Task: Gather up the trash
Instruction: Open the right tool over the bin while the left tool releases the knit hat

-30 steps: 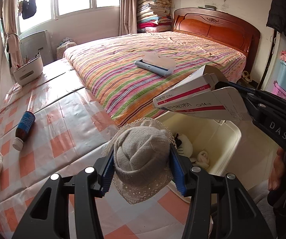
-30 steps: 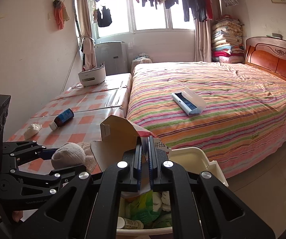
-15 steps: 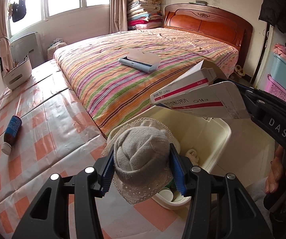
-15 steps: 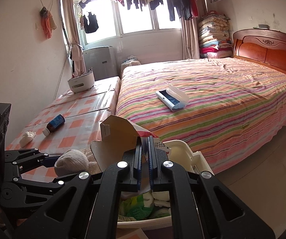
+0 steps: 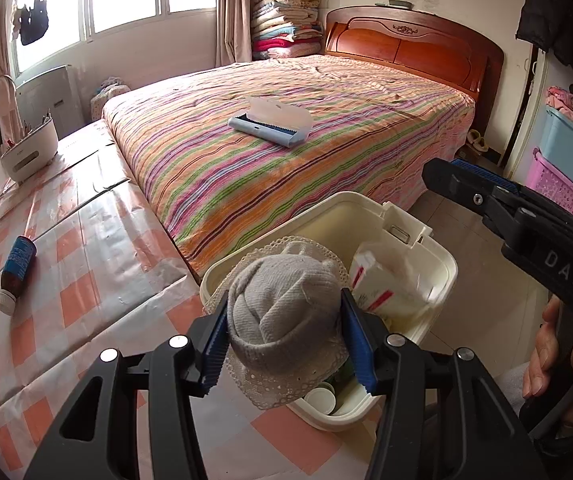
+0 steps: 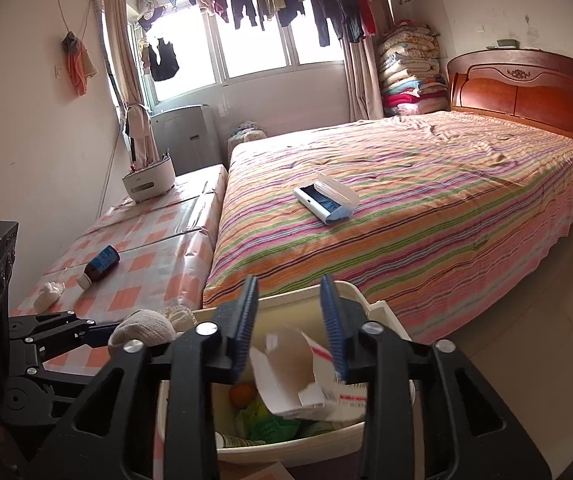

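Right wrist view: right tongs (image 6: 289, 320) wide open, holding nothing, over cream plastic bin (image 6: 382, 312); red-striped white cardboard box (image 6: 306, 380) inside at 6 o'clock. Left tongs (image 5: 286, 344) clamped on grey knitted lace-brimmed hat (image 5: 282, 312).

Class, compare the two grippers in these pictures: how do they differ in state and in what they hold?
The left gripper is shut on a grey knitted lace-brimmed hat; the right gripper is open and holds nothing. The left sits beside the cream plastic bin, the right directly above it. Both have black frames and blue pads.

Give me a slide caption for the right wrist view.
Open right tongs above the cream bin, cardboard box dropping inside.
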